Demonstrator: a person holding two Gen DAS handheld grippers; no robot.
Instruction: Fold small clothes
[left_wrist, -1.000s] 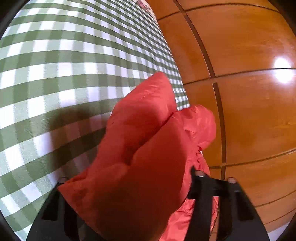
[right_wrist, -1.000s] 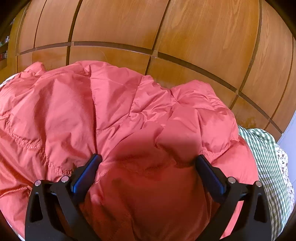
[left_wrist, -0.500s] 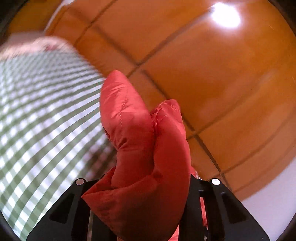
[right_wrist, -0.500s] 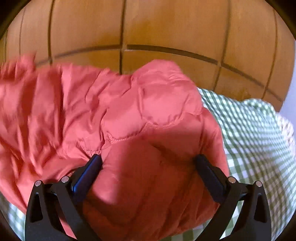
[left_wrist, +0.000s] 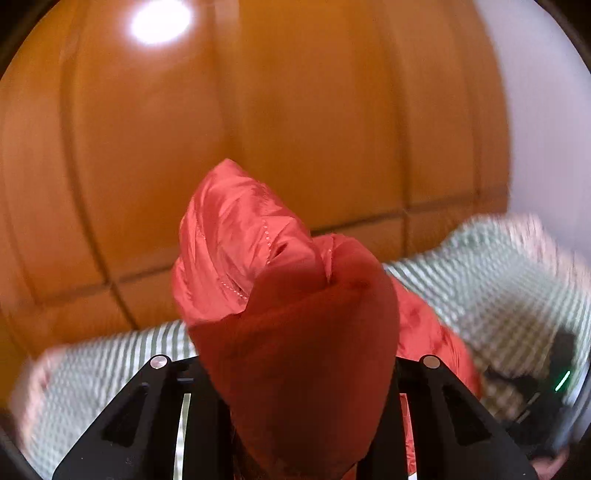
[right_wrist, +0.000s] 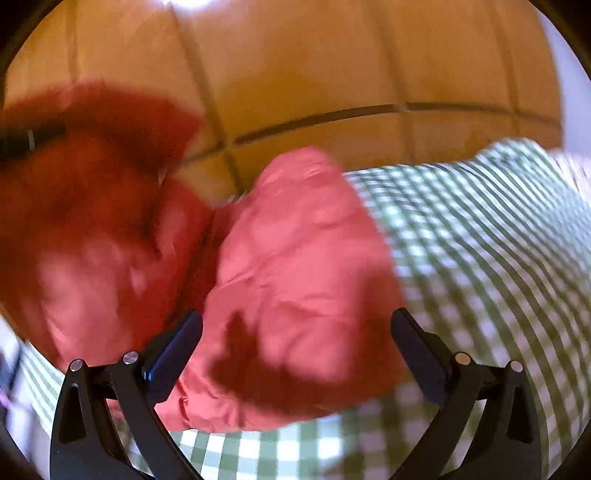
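Two black grabbers with shiny round screws

The left gripper (left_wrist: 295, 373) is made of black plastic arms that spread out like a letter V. Each arm has a long hole cut through it. One round silver screw sits at the top of each arm, and a thin pale slot runs down the left arm. The right gripper (right_wrist: 297, 332) is black too, with the same kind of arms and cut-out holes. It has two silver screws on each side, four in all. Its two fingers (right_wrist: 173, 345) are flat black bars, and the left one shines a little blue along its inner face.
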